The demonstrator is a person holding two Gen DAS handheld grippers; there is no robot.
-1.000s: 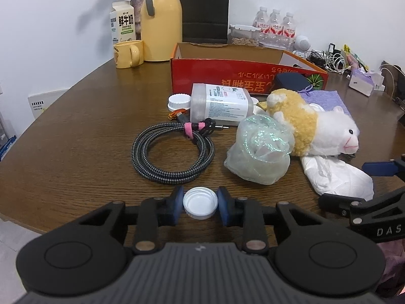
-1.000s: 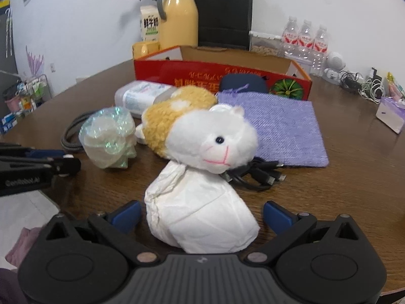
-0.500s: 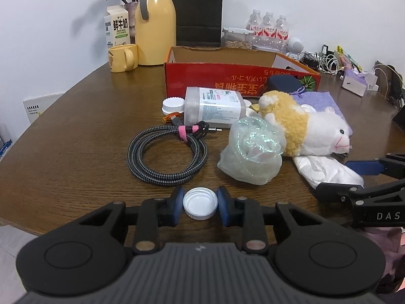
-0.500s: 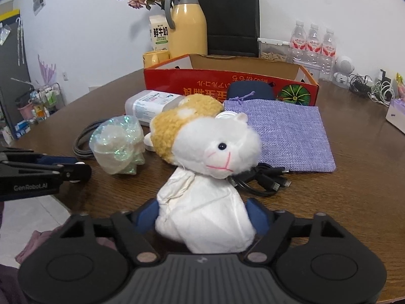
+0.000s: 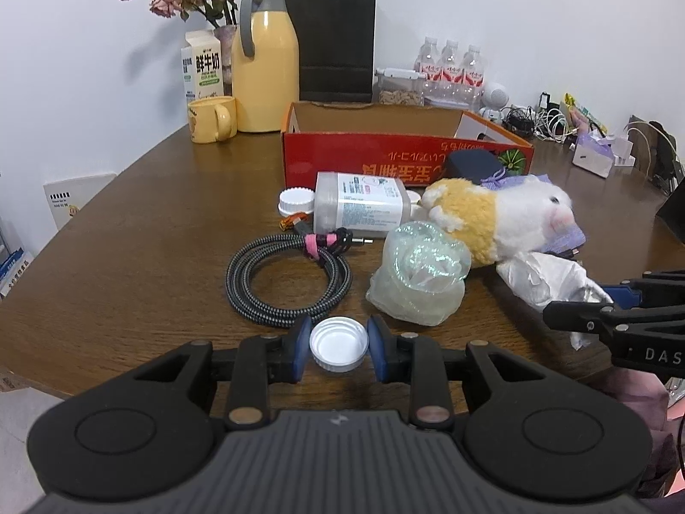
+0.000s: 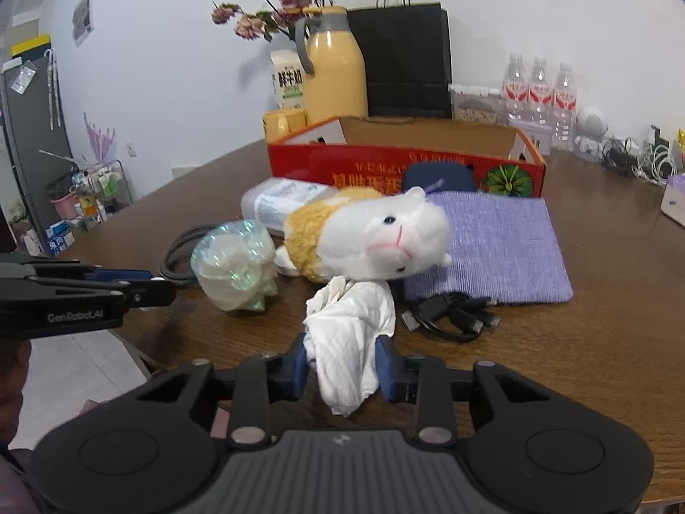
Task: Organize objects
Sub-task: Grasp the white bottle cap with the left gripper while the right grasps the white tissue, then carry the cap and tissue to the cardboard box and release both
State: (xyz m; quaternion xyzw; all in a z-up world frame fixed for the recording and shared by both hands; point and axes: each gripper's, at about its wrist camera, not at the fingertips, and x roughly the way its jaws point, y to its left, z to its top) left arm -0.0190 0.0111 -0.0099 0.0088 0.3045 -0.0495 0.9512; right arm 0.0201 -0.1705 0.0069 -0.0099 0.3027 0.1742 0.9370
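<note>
The left gripper (image 5: pixel 339 343) sits low in the middle of the left wrist view. Its two blue pads (image 5: pixel 303 342) pinch a small white bottle cap (image 5: pixel 339 342), open side up, just above the brown wooden table (image 5: pixel 128 265).

The right gripper (image 6: pixel 347 362) sits low in the middle of the right wrist view. Its fingers squeeze a crumpled white tissue (image 6: pixel 351 334). The top of the tissue touches the plush toy (image 6: pixel 372 235), a white and yellow stuffed animal lying on its side in the middle of the frame.

Left of the toy is a ball of shiny clear plastic wrap (image 6: pixel 233 270). In the left wrist view, a coiled gray braided cable (image 5: pixel 289 282) with a pink tie lies left of the wrap. Above the cable, a clear plastic jar (image 5: pixel 361 210) lies on its side, and a white ribbed lid (image 5: pixel 296 202) sits just beside it.

Right of the toy lies a purple woven pouch (image 6: pixel 492 248). A bunch of black cables (image 6: pixel 454 317) lies at its lower edge. Behind all this stands an open red cardboard box (image 6: pixel 385 167). At the top of the frame are a yellow thermos jug (image 6: pixel 334 73), a milk carton (image 6: pixel 289 81), a black paper bag (image 6: pixel 406 64) and three water bottles (image 6: pixel 537 85).
</note>
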